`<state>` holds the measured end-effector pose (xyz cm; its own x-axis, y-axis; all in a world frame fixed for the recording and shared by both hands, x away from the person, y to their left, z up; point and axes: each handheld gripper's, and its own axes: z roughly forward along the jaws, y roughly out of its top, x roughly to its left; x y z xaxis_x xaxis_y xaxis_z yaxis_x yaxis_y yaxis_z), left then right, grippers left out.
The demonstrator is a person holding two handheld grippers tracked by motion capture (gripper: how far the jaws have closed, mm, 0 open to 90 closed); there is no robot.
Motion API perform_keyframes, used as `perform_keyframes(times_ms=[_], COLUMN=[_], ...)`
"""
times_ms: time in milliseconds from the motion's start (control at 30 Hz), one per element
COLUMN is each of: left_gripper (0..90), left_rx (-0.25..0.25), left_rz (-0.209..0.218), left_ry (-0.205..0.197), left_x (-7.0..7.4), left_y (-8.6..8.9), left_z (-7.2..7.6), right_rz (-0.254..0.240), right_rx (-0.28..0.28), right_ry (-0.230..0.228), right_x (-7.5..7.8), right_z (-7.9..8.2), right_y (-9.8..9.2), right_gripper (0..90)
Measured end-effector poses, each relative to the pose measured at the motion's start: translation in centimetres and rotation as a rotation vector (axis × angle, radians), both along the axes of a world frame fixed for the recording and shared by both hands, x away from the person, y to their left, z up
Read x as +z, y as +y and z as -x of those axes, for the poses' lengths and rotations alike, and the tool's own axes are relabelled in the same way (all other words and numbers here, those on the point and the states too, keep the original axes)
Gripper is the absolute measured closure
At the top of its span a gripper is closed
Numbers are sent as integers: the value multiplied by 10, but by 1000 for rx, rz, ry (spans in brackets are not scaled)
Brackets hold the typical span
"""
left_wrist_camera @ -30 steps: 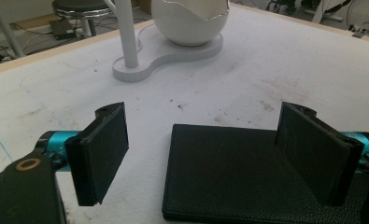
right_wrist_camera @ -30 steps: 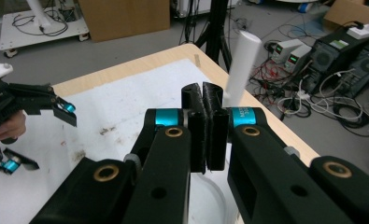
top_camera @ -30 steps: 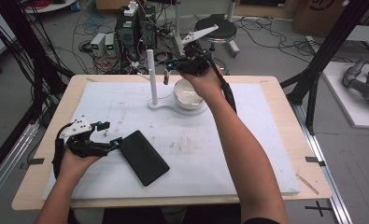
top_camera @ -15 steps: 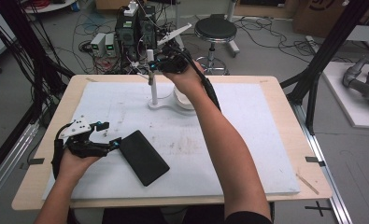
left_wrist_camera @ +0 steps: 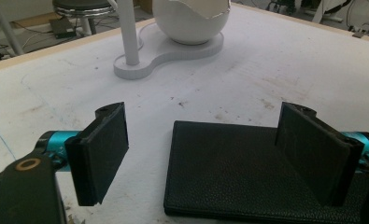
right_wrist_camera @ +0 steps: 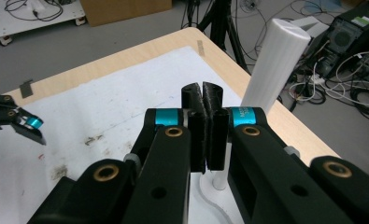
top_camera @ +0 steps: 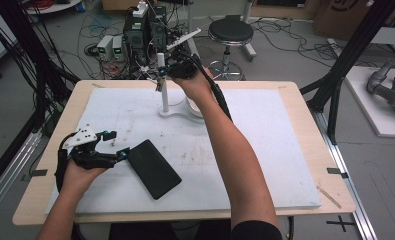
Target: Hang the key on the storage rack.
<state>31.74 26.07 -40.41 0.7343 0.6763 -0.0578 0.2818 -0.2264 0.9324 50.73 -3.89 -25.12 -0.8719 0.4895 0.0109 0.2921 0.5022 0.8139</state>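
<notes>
black leather wallet (left_wrist_camera: 238, 172) flat on desk (top_camera: 285, 150), untouched, left gripper (left_wrist_camera: 205, 154) spread around its end. right gripper (right_wrist_camera: 203, 105) pressed together, empty, beside white stand post (right_wrist_camera: 275, 65). likely early: grasp not yet made.

— Left gripper (top_camera: 116, 146): black body, grey three-cornered plate on top nearest the table (top_camera: 305, 100) edge, turquoise collars behind flat black rectangular pads (left_wrist_camera: 105, 144), one brass-ringed pivot hole, black cable looping at the wrist.

— Right gripper (right_wrist_camera: 204, 100): black linkage arms above the table, brass-ringed pivots, dark screw holes, turquoise collars, one bearing small print too fine to read; textured black pads; black cable trailing along the forearm.

— Clothing: bare forearms; dark short sleeve at the right upper arm.
</notes>
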Motion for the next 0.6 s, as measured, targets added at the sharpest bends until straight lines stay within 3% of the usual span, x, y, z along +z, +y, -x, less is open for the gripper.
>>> perform_keyframes(times_ms=[133, 367, 500, 600], left_gripper=[172, 173, 172, 172], left_rx=[-5, -5, -9, -16], left_rz=[-3, -2, -3, -4], left_ry=[-1, -1, -2, -5], left_x=[0, 0, 0, 1], left_y=[0, -1, -2, -2], left_z=[0, 0, 0, 0], right_rz=[-23, -18, -54, -46], right_rx=[-8, -30, -52, -62], right_ry=[13, 19, 0, -21], right_x=[-1, -3, -1, 3], right_z=[-3, -4, -1, 4], right_y=[-3, -5, -6, -11], right_gripper=[900, 896, 822, 770])
